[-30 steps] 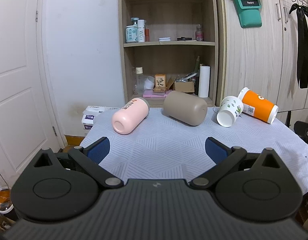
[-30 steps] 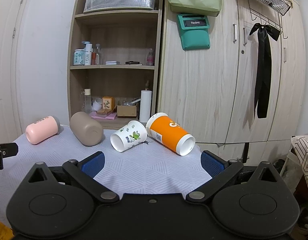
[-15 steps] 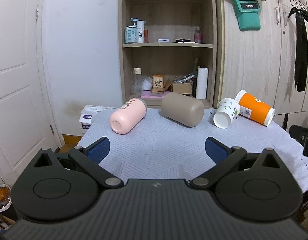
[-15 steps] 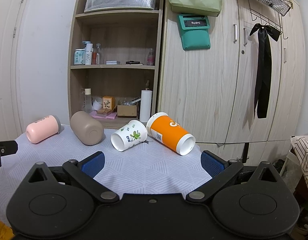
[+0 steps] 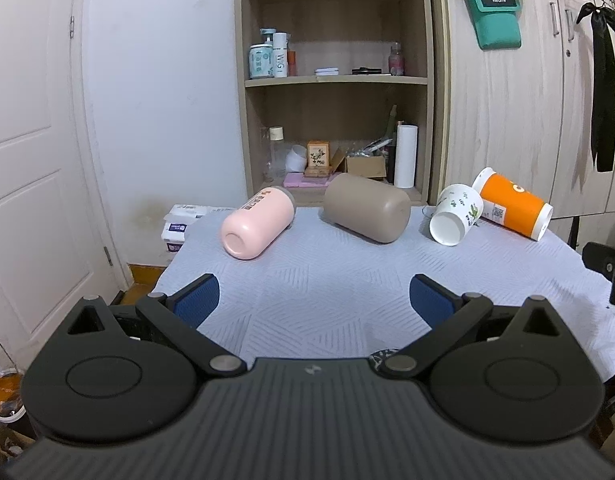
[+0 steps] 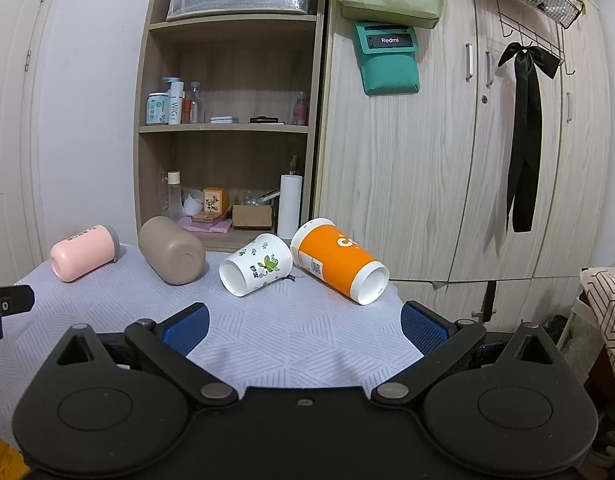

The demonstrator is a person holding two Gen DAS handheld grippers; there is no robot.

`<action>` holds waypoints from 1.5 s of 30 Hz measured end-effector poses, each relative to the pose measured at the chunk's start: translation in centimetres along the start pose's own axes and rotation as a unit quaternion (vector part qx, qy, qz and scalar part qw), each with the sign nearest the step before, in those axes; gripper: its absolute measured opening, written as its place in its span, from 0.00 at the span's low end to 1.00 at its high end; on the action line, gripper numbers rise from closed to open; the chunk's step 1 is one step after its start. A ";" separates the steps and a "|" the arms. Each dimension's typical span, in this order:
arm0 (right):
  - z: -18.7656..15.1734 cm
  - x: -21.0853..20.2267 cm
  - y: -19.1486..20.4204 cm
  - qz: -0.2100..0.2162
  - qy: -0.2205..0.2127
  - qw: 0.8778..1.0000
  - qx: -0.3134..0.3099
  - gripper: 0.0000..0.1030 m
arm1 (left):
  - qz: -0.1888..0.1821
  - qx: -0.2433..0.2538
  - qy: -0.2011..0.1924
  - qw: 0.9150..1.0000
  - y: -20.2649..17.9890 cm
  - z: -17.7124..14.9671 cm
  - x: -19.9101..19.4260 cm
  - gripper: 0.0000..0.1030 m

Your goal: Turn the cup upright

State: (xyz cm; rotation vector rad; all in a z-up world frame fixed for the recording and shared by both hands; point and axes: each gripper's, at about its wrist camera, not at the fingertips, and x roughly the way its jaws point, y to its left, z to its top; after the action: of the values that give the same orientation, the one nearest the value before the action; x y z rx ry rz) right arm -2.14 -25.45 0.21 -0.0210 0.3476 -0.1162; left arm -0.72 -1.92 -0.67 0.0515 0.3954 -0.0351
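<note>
Several cups lie on their sides in a row at the table's far edge: a pink cup [image 5: 257, 224] [image 6: 83, 253], a taupe cup [image 5: 367, 213] [image 6: 172, 255], a white paper cup with green leaves [image 5: 454, 220] [image 6: 254, 270], and an orange paper cup [image 5: 513, 208] [image 6: 339, 266]. My left gripper [image 5: 313, 300] is open and empty, above the table's near side, short of the pink and taupe cups. My right gripper [image 6: 303, 326] is open and empty, short of the white and orange cups.
The table has a pale patterned cloth [image 5: 327, 264] [image 6: 291, 320]. Behind it stand a wooden shelf unit [image 5: 335, 80] with bottles and boxes, and wooden cupboards [image 6: 427, 160]. A white door [image 5: 27, 160] is at the left. Tissue packs [image 5: 179, 226] lie beyond the table's left corner.
The left gripper has drawn back and risen a little, so the cups look smaller and lower. The right gripper has barely moved. The cups have not moved.
</note>
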 end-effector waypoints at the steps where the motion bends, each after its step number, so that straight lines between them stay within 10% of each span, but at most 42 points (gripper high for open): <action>1: 0.0 0.0 0.0 0.000 0.000 1.000 0.000 1.00 | 0.000 0.000 0.001 1.000 0.0 0.0 0.0 1.00; 29: -0.4 1.3 -0.8 0.022 0.009 1.000 0.003 1.00 | -0.006 0.002 0.024 1.000 -0.6 0.3 0.9 1.00; 45: 3.4 6.4 -9.6 0.173 0.046 0.983 -0.029 1.00 | -0.141 -0.012 0.087 0.986 -10.6 6.6 7.9 0.99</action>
State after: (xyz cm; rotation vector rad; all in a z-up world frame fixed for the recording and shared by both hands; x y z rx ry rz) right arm 3.97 -35.72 1.66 -0.0134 0.4413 0.2390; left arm 8.64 -13.08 1.91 -0.0251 0.5754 -0.3076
